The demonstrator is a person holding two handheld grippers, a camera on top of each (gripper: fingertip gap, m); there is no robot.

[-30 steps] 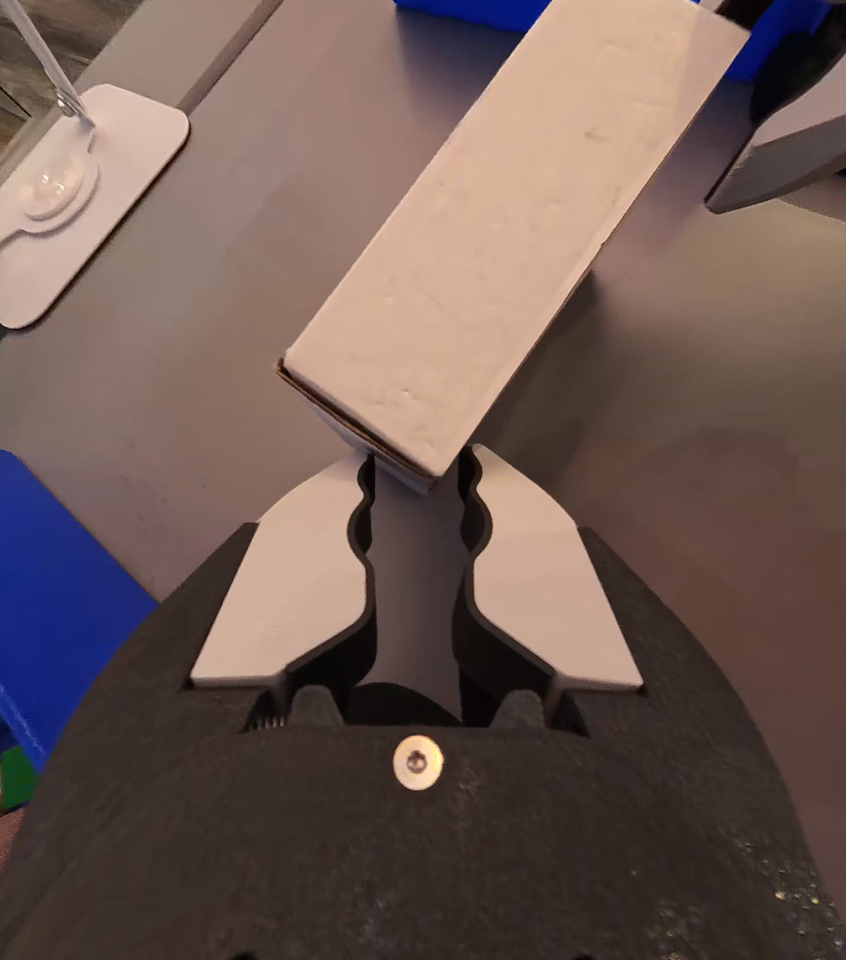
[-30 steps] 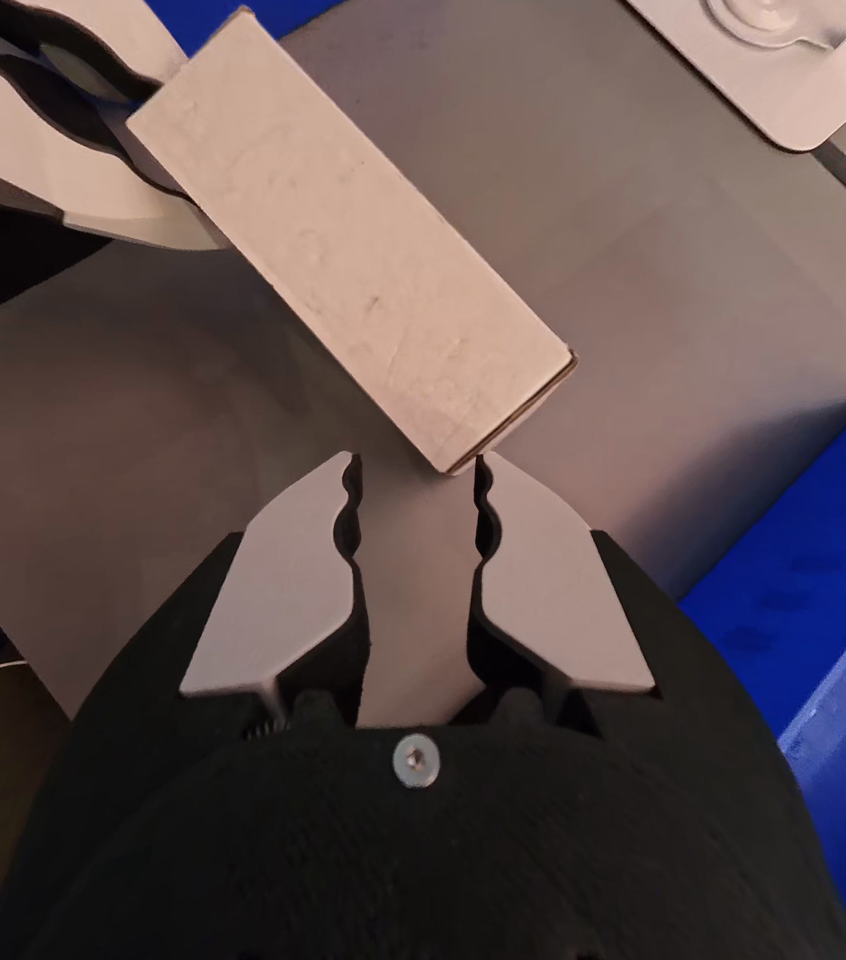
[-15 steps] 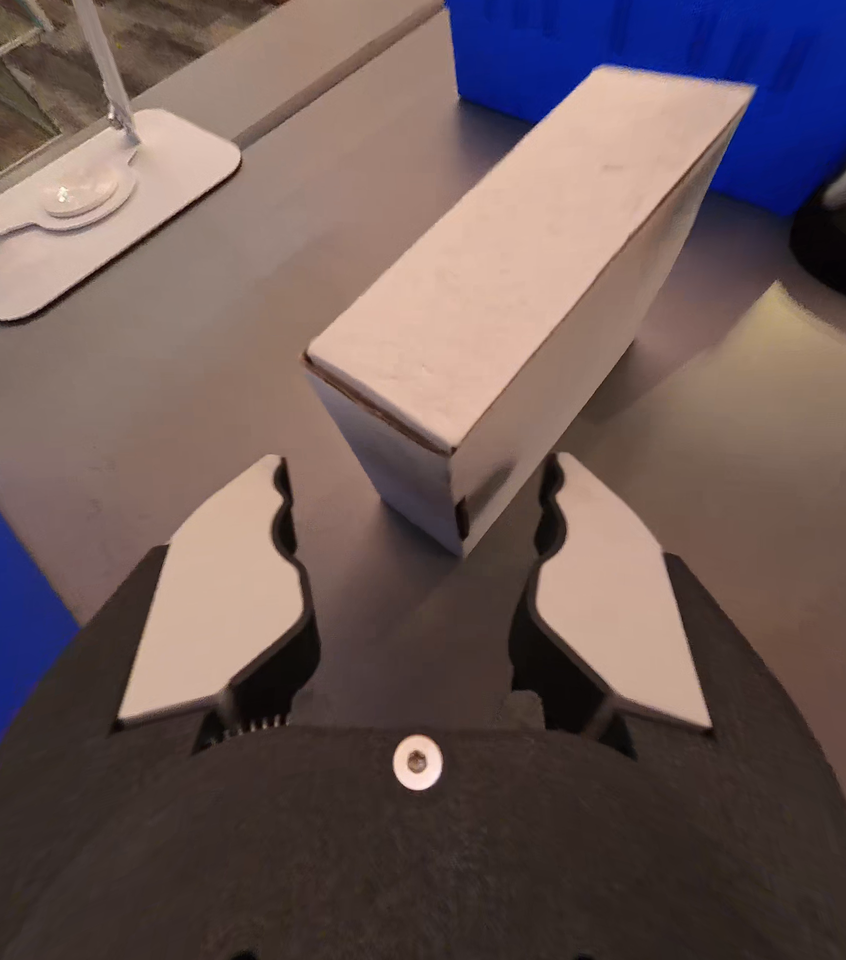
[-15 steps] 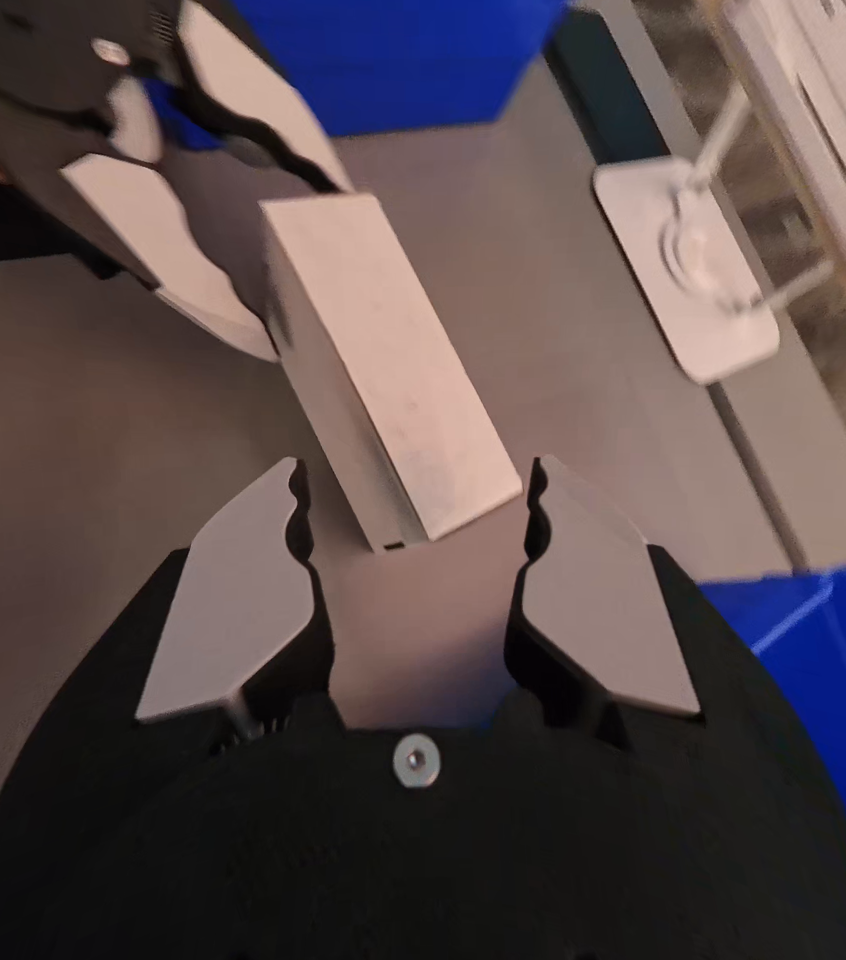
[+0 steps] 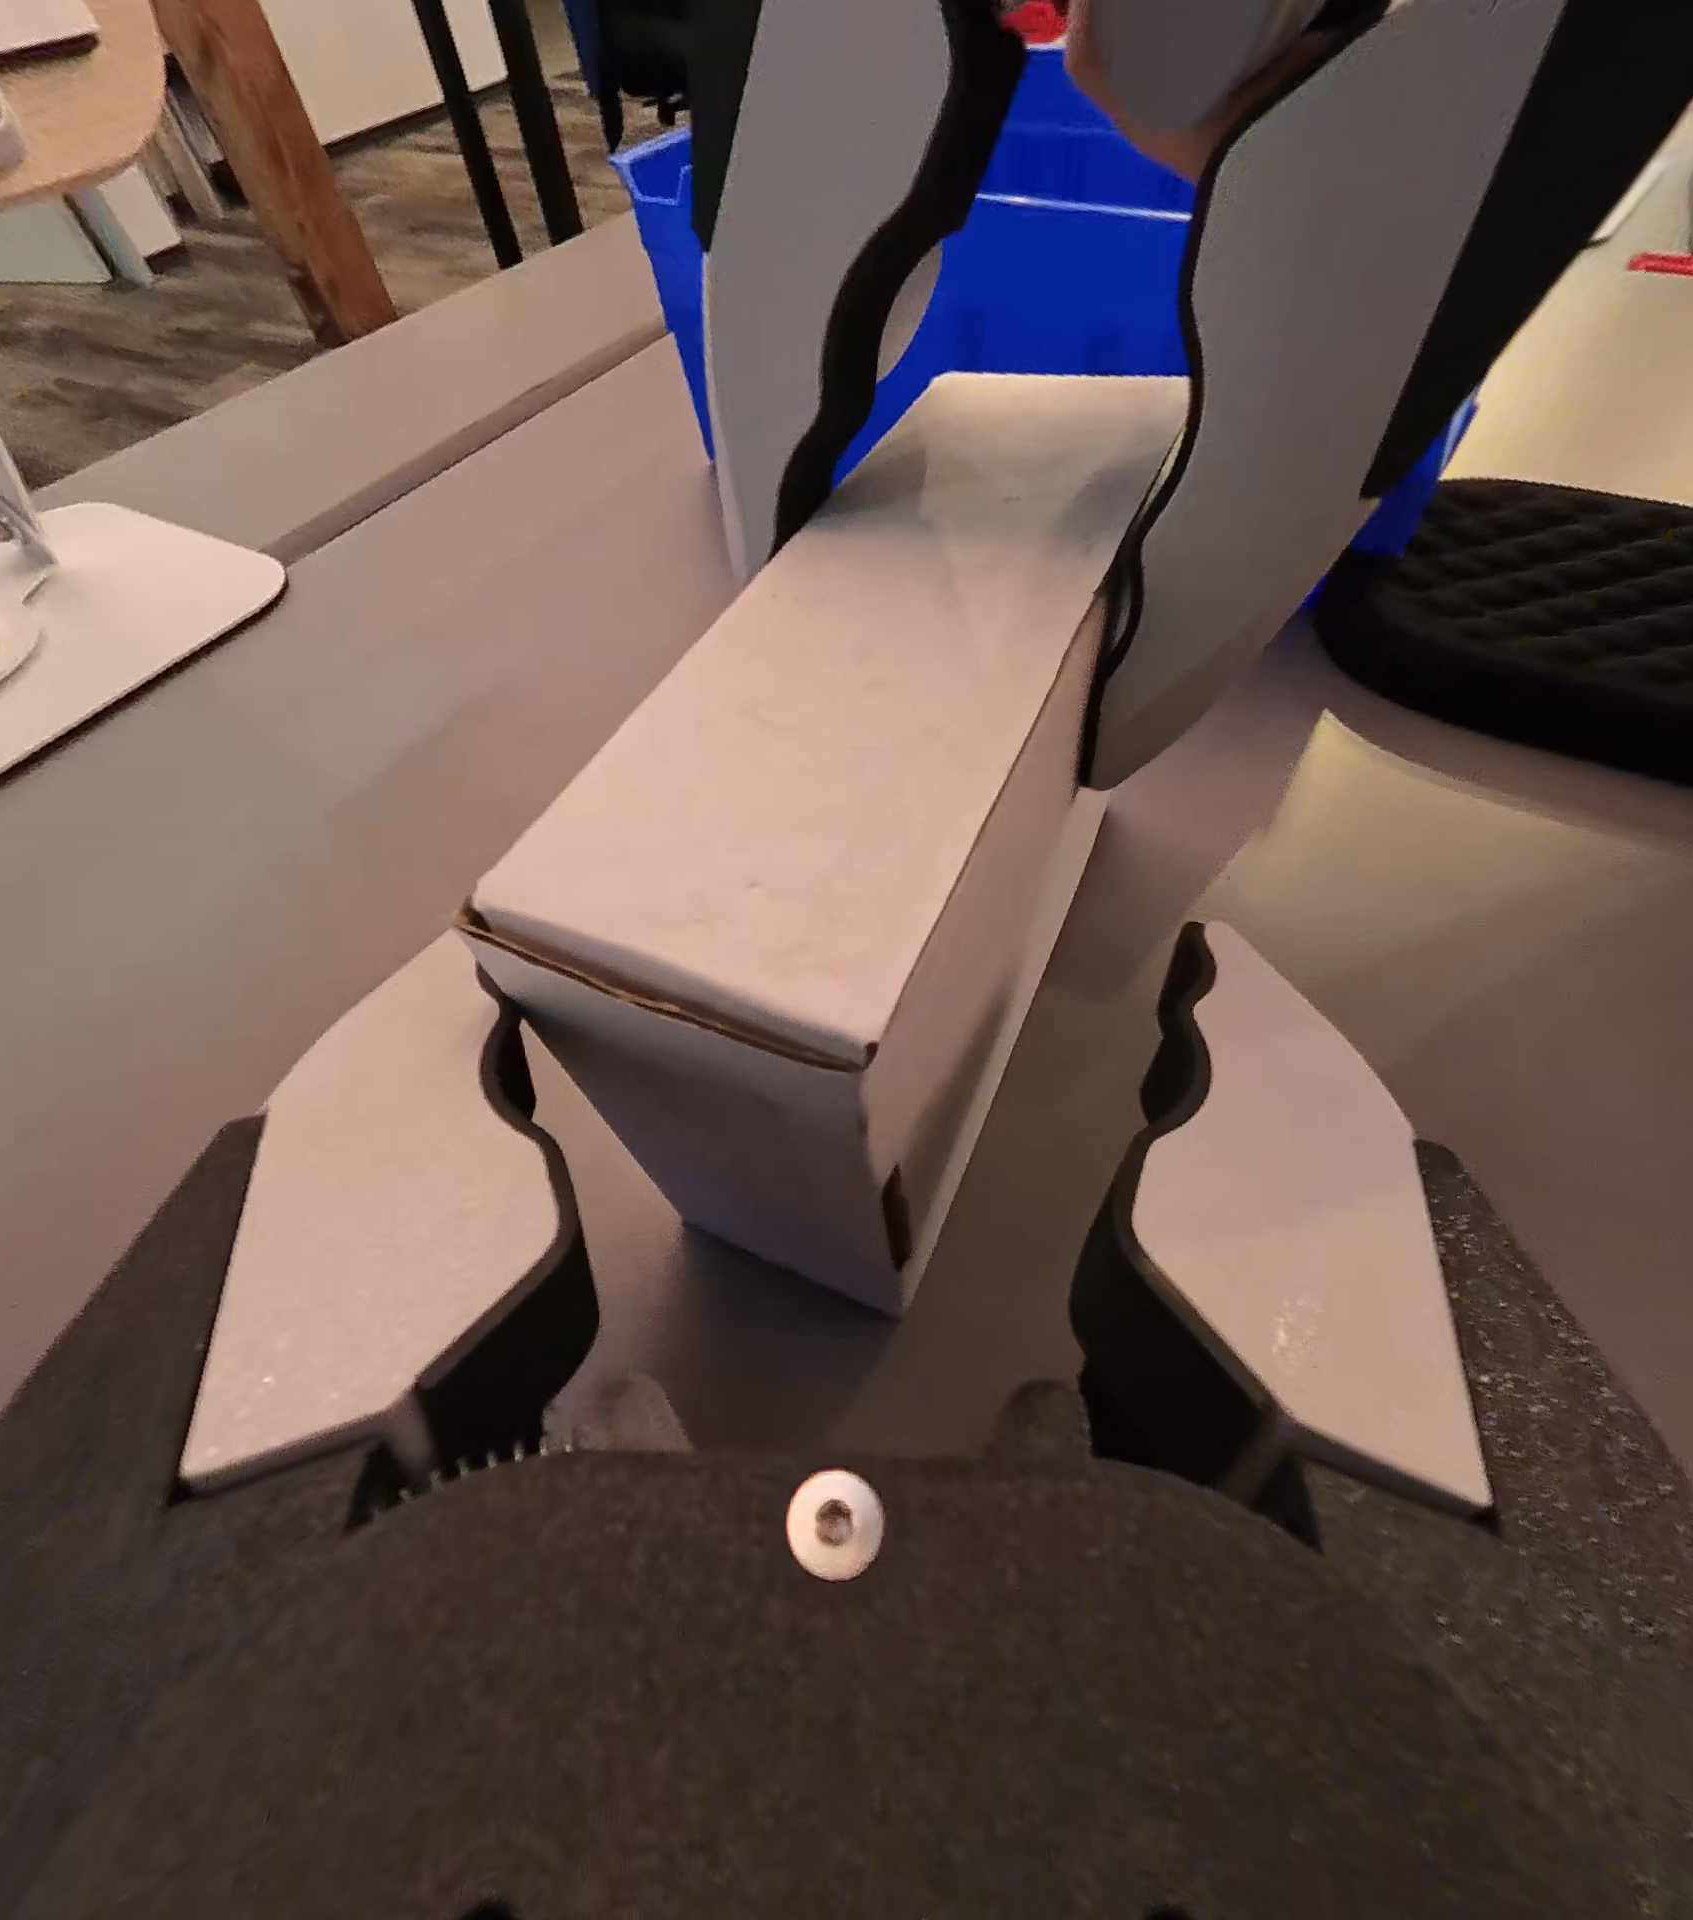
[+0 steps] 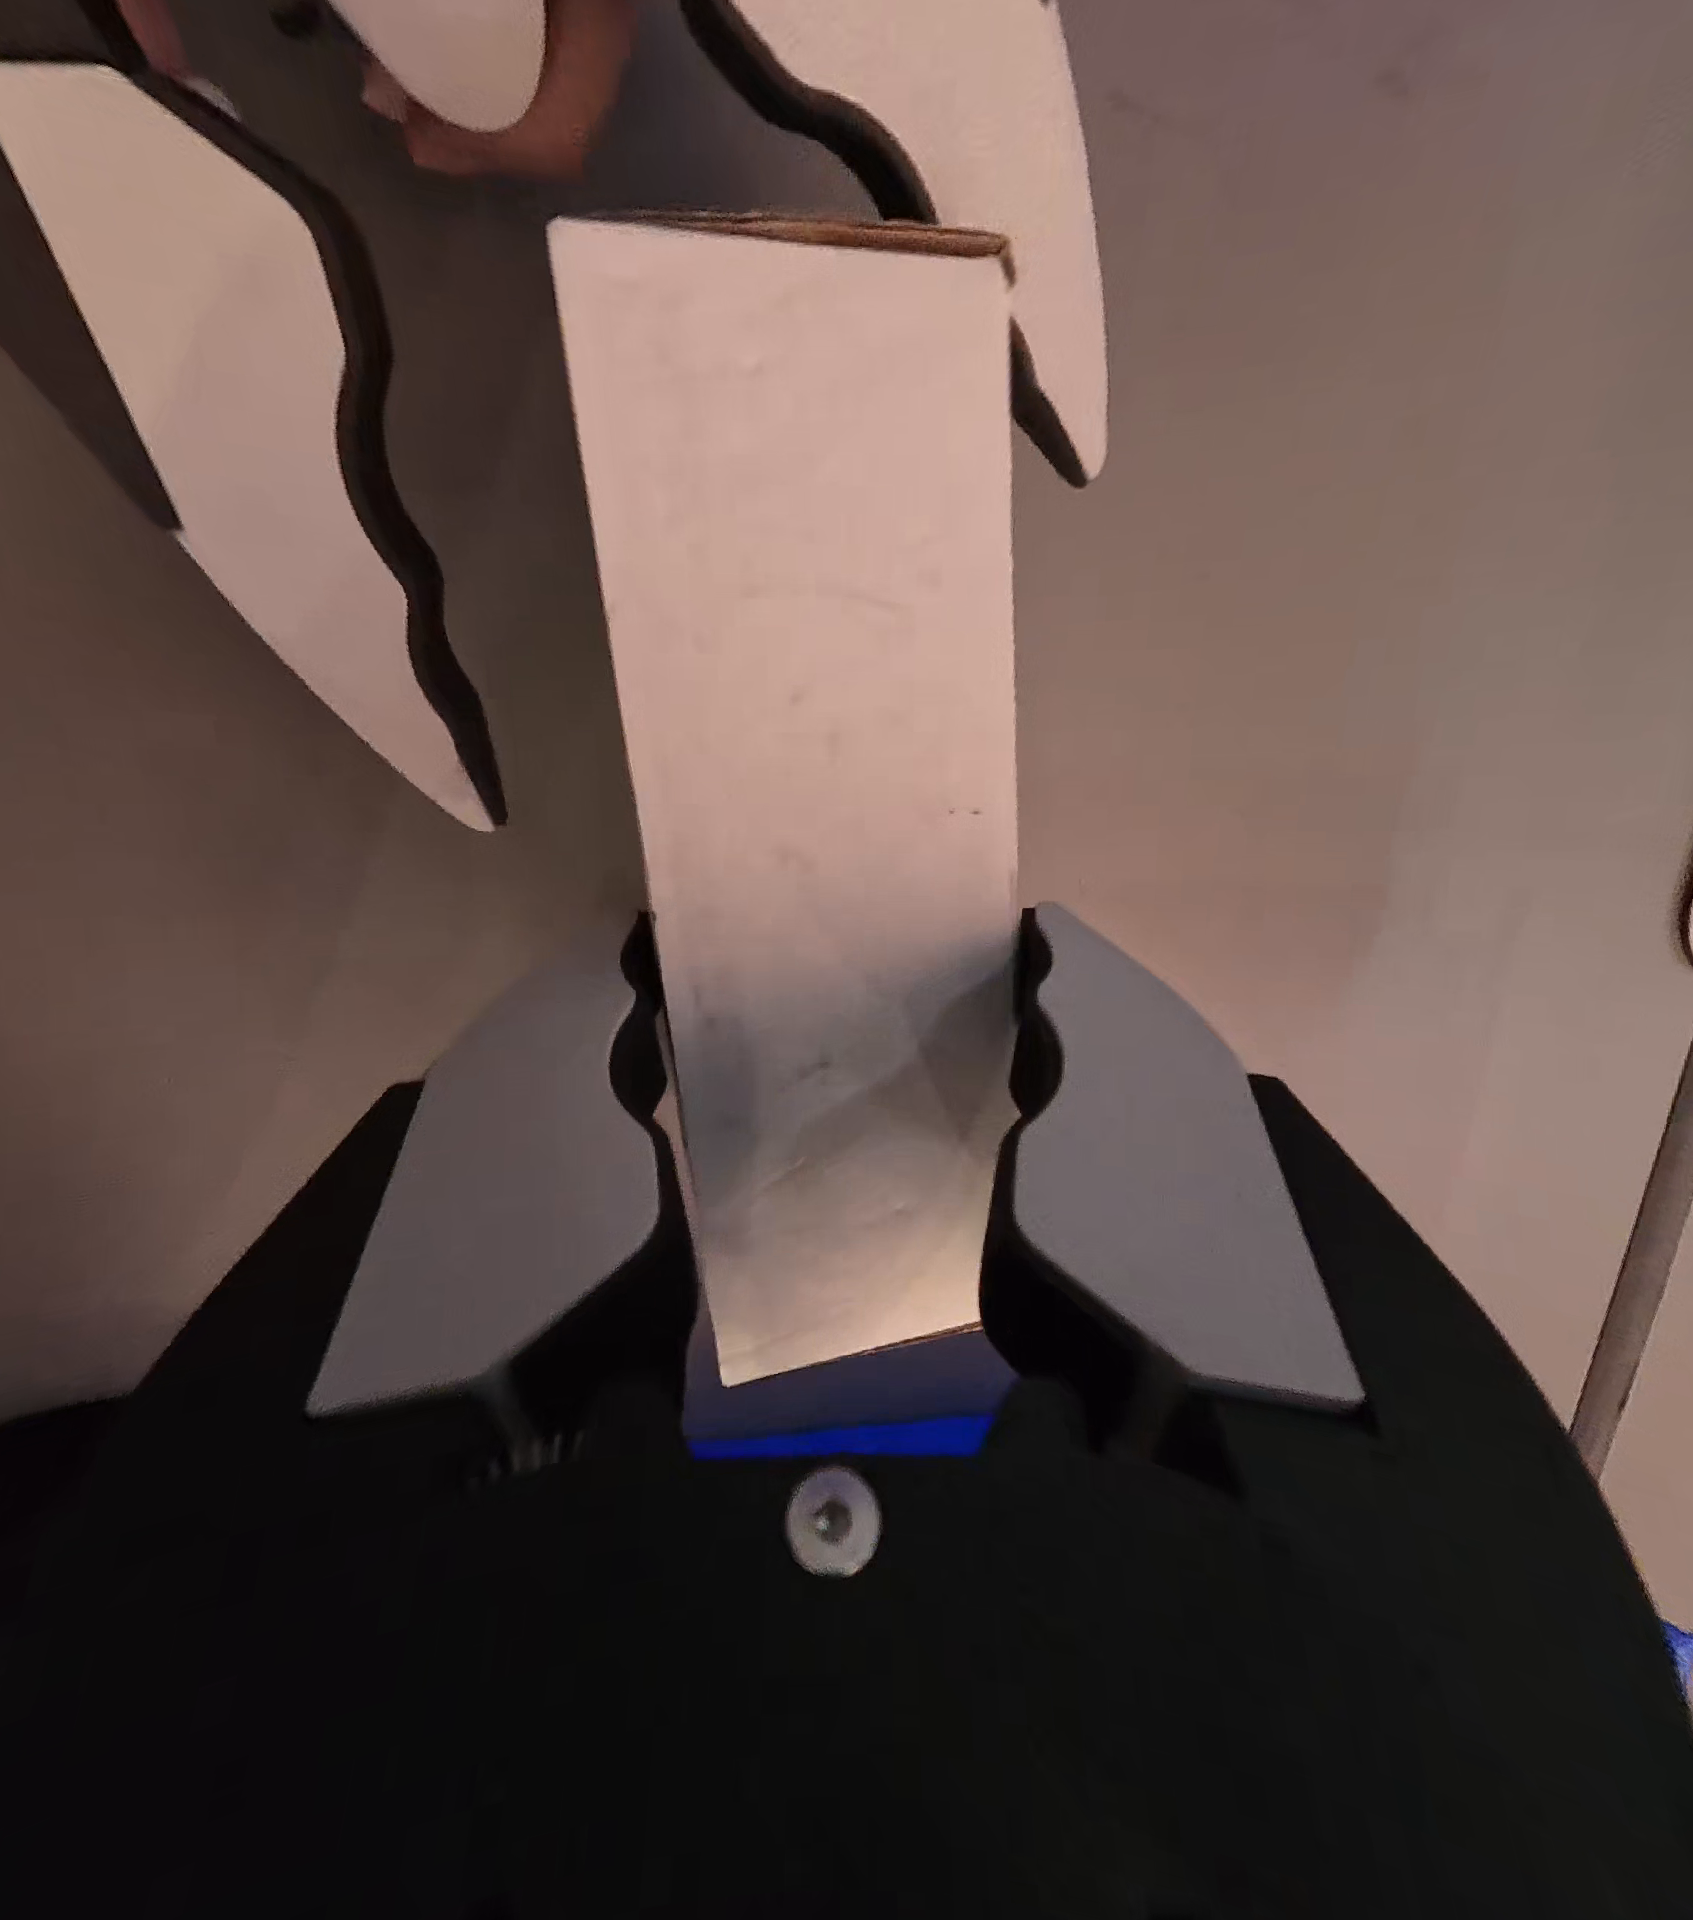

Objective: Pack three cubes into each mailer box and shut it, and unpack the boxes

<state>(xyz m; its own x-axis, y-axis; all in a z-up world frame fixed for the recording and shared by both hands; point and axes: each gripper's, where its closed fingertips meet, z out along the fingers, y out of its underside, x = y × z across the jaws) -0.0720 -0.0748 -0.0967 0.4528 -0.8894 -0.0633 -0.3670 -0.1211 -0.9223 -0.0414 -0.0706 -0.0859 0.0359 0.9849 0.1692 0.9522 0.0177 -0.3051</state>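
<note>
While the left gripper (image 5: pixel 837 1049) straddles the near end of the closed white mailer box (image 5: pixel 821 790) on the grey table (image 5: pixel 198 935), its fingers stand wide, gripping nothing. In the right wrist view, the right gripper (image 6: pixel 837 935) clamps the box's far end. Judging by that, unpacking or binning remains.

1. The left wrist view looks low and forward along the left claw (image 5: pixel 837 997), close over the tabletop (image 5: pixel 198 935).
2. The right wrist view looks steeply down along the right claw (image 6: pixel 837 935).
3. Both share the closed white mailer box (image 5: pixel 800 810), seen from opposite ends.
</note>
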